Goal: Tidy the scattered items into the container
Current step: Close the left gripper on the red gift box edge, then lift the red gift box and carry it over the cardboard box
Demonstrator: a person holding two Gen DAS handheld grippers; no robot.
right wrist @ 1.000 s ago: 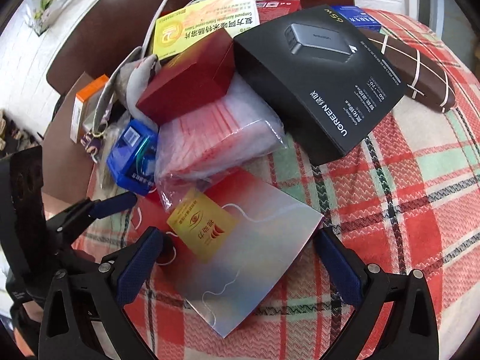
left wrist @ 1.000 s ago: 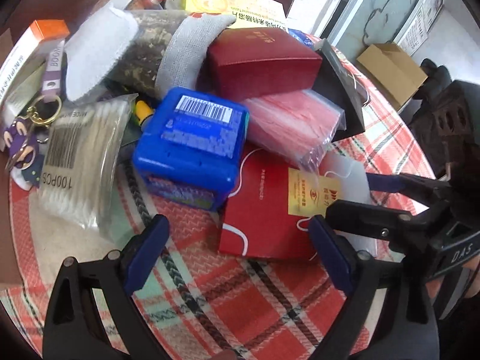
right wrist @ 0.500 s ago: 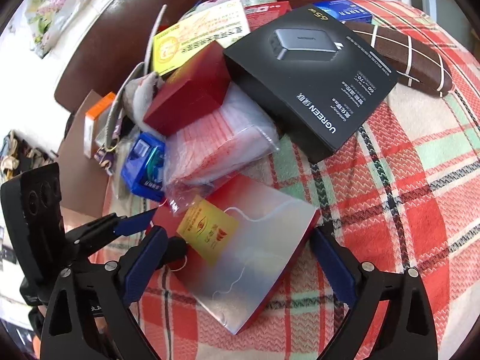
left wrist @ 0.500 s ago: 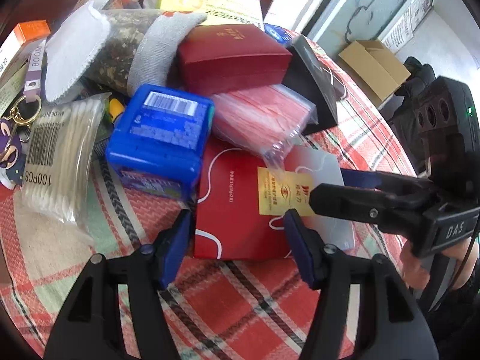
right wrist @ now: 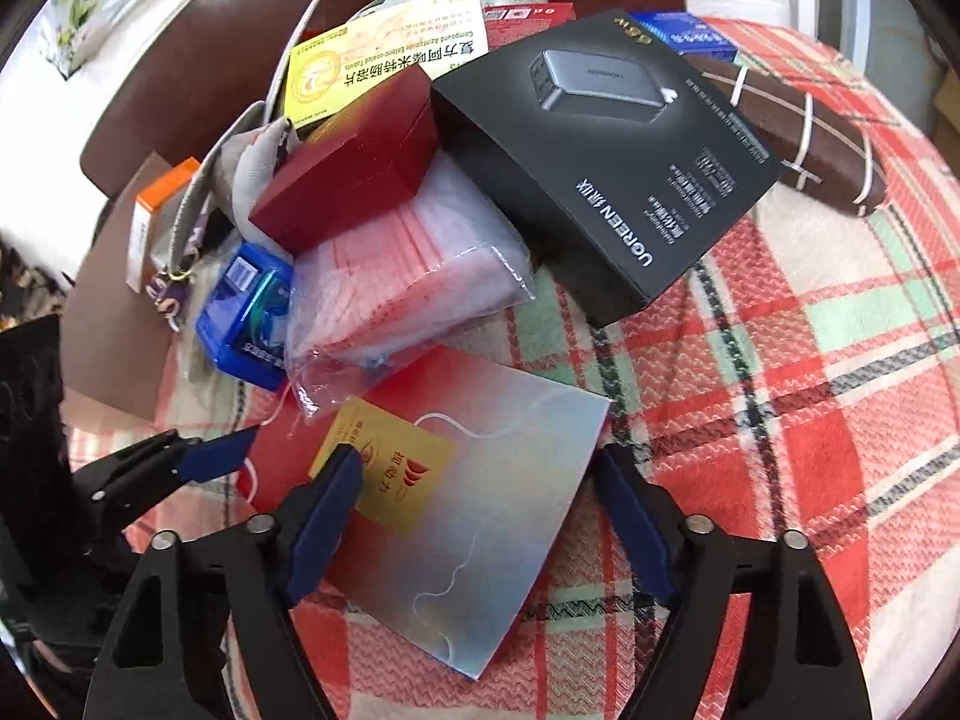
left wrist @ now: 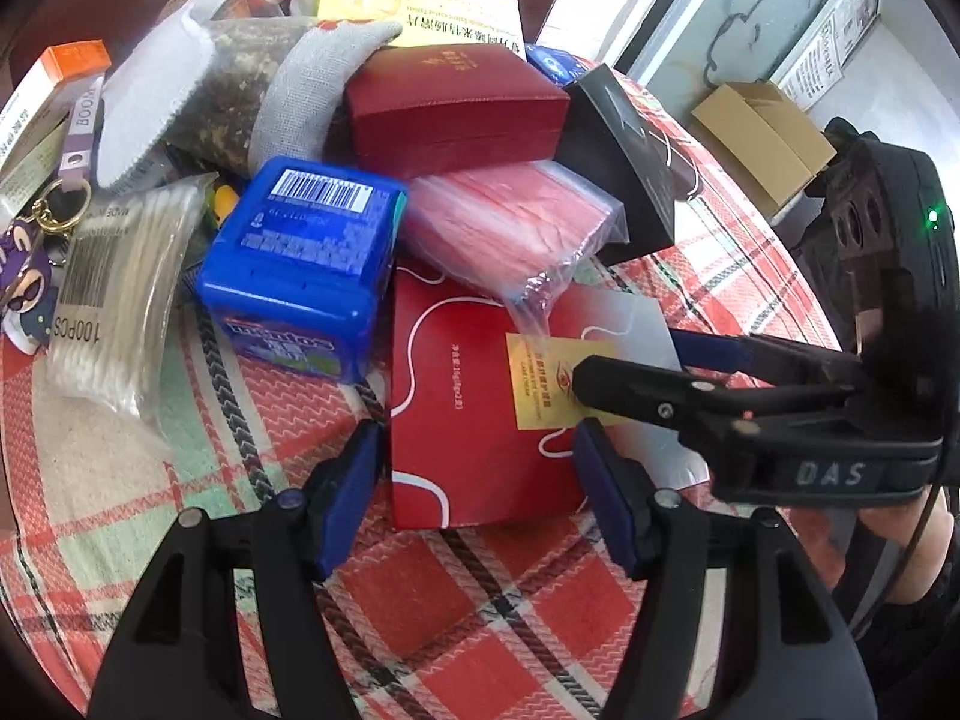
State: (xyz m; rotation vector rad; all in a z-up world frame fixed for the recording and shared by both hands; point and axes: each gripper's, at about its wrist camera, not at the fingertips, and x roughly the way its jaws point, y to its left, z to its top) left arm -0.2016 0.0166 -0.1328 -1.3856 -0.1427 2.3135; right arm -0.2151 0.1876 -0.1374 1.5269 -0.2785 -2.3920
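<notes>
A flat red-to-silver box (left wrist: 480, 396) with a yellow label lies on the plaid cloth, its far end under a clear bag of red sheets (left wrist: 516, 234). My left gripper (left wrist: 474, 480) straddles the box's near red end; its jaws are opening slightly, and its pads stand beside the box without pressing. My right gripper (right wrist: 480, 480) is over the silver end of the box (right wrist: 480, 480), jaws closing. One pad (right wrist: 330, 492) lies on the yellow label, the other by the box's right edge. No container shows for certain.
Piled behind are a blue tin (left wrist: 300, 264), a dark red case (left wrist: 456, 102), a black charger box (right wrist: 606, 162), a cotton swab bag (left wrist: 114, 294), a yellow medicine box (right wrist: 384, 66) and a brown pouch (right wrist: 804, 138). A cardboard box (left wrist: 762, 138) stands on the floor.
The left gripper narrowed and slid right from in front of the blue tin to the red box's near end. The right gripper's jaws narrowed, and one pad now lies on the yellow label.
</notes>
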